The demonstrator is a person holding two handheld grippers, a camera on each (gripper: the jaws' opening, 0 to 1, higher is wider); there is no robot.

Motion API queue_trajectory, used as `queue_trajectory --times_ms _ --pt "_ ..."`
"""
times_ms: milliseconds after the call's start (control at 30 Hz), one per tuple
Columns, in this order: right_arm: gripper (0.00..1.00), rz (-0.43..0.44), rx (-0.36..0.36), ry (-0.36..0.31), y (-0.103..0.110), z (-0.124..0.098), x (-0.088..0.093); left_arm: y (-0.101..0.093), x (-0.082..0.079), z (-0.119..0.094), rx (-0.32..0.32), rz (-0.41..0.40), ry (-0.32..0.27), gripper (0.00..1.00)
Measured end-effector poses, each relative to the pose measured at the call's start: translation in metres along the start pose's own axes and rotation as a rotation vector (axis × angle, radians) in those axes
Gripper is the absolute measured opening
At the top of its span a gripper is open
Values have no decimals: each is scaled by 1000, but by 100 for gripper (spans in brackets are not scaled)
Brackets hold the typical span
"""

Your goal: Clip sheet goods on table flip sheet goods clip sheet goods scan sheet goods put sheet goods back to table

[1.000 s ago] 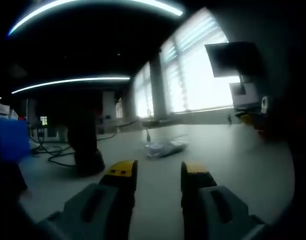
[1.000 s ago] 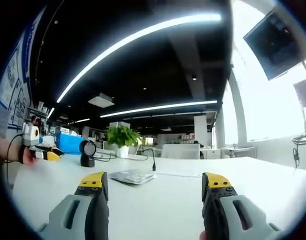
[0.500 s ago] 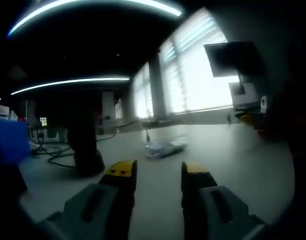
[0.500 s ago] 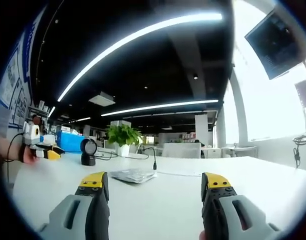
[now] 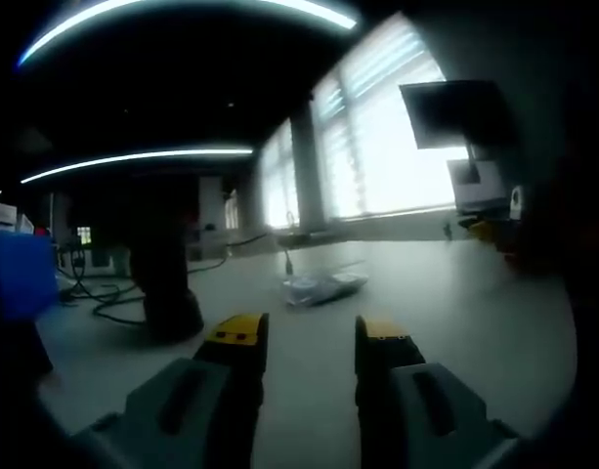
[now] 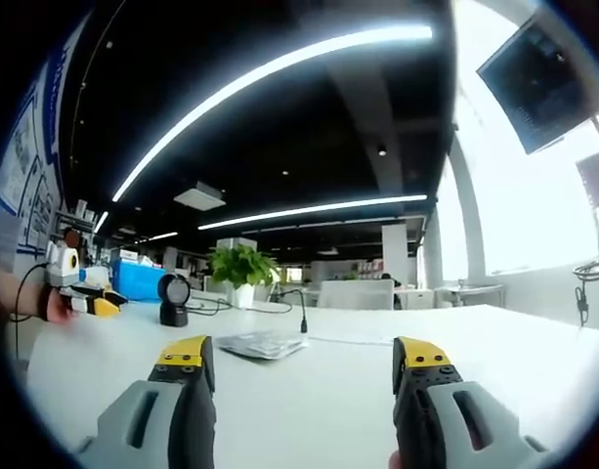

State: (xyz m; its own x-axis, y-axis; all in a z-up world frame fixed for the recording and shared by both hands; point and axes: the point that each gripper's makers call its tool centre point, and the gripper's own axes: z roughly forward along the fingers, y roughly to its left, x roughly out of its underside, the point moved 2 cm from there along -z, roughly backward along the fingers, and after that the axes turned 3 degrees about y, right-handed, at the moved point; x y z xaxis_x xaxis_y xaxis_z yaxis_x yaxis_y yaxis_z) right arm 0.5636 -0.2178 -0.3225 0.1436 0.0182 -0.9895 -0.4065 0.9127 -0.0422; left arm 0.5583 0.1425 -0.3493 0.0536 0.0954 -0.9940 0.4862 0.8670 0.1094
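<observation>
Nothing has really changed over the last second: both views sit almost identical, so you haven't started the first clip. Your right gripper has its jaws spread wide, holding nothing. Your left gripper has a narrower gap, also with nothing between. The sheet goods lie flat on the table, ahead of both grippers, untouched, with the scanner standing far left of them. Move in to grab next.

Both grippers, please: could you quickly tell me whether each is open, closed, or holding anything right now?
Left gripper: open, jaws apart, holding nothing.
Right gripper: open, jaws wide apart, holding nothing.
</observation>
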Motion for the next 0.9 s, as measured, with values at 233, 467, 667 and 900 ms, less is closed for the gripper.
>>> queue_trajectory --times_ms 233,467,667,900 --pt "67 -3 -11 6 0 1 2 0 1 0 -6 8 6 28" --pt "67 -9 -18 3 0 2 2 1 0 0 -7 -1 -1 28" --pt "67 4 -7 -1 -5 2 2 0 0 0 -2 -2 2 28" --pt "67 -26 -16 22 -3 5 6 2 -2 -1 -3 -8 -7 28"
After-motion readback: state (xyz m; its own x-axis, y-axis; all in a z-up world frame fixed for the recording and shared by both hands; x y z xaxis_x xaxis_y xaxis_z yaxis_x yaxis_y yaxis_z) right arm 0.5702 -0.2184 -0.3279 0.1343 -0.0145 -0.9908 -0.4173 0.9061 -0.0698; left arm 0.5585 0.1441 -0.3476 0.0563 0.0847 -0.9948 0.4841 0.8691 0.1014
